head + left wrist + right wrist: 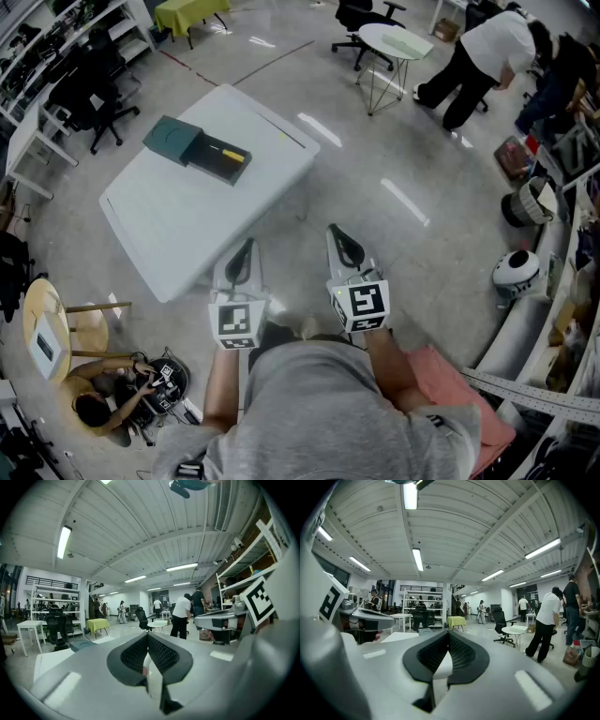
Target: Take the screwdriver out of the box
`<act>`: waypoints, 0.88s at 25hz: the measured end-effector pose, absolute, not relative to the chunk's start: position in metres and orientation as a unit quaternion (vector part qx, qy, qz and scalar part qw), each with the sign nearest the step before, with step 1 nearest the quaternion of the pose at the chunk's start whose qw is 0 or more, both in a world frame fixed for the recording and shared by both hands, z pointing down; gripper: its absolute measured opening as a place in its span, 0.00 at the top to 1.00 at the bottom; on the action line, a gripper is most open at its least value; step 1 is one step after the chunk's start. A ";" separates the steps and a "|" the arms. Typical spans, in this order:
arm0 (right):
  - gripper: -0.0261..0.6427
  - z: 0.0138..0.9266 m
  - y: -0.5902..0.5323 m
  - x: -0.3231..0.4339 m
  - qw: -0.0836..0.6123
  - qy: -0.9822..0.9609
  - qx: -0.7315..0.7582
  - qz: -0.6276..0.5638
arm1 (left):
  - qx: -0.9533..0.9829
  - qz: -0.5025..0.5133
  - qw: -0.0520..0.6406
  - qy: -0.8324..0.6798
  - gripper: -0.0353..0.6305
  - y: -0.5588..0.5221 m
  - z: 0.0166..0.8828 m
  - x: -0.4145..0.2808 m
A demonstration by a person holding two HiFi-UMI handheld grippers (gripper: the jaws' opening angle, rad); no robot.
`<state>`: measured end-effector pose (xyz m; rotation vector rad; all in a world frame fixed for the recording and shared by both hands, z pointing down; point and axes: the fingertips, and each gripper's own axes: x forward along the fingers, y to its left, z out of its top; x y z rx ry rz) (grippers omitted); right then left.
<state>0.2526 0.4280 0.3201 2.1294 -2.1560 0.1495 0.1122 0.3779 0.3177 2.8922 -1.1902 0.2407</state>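
Observation:
A dark green box (172, 139) lies on the white table (159, 220), its black drawer (218, 159) slid out toward the right. The yellow-handled screwdriver (232, 156) rests inside that drawer. My left gripper (242, 253) and right gripper (345, 244) hover side by side near me, short of the table's near edge, well away from the box. Both are shut with nothing between the pads (148, 654) (449, 652). In the left gripper view the box (80, 644) shows at the table's far left. In the right gripper view the box (424, 630) sits just above the jaws.
A round glass-topped table (394, 42) and office chairs (361, 14) stand beyond the table. A person (478, 56) bends over at the upper right. Another person (103, 394) sits low at the lower left beside a small round table (42, 323). Shelving (56, 47) lines the left side.

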 end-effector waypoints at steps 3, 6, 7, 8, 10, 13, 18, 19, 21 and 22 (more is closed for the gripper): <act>0.96 0.319 0.430 0.256 0.051 -0.713 0.697 0.052 | 0.921 0.078 0.002 -0.382 0.93 0.380 0.316 0.116; 0.96 0.320 0.429 0.258 0.045 -0.718 0.692 0.059 | 0.920 0.078 0.003 -0.385 0.93 0.381 0.316 0.118; 0.96 0.321 0.428 0.258 0.046 -0.719 0.691 0.061 | 0.919 0.079 0.004 -0.385 0.93 0.380 0.317 0.117; 0.96 0.323 0.426 0.257 0.049 -0.720 0.690 0.062 | 0.919 0.080 0.005 -0.386 0.93 0.379 0.318 0.117; 0.95 0.326 0.419 0.254 0.052 -0.723 0.686 0.063 | 0.918 0.083 0.007 -0.388 0.93 0.373 0.322 0.116; 0.96 0.333 0.404 0.255 0.055 -0.725 0.683 0.069 | 0.917 0.087 0.011 -0.389 0.93 0.359 0.329 0.116; 0.96 0.340 0.365 0.256 0.058 -0.728 0.679 0.078 | 0.916 0.094 0.020 -0.390 0.93 0.320 0.339 0.119; 0.96 0.342 0.355 0.257 0.059 -0.728 0.678 0.081 | 0.916 0.094 0.022 -0.390 0.93 0.310 0.341 0.120; 0.96 0.345 0.332 0.257 0.062 -0.730 0.676 0.084 | 0.915 0.096 0.025 -0.391 0.93 0.289 0.343 0.121; 0.96 0.345 0.321 0.257 0.063 -0.731 0.674 0.086 | 0.914 0.097 0.027 -0.392 0.93 0.277 0.344 0.121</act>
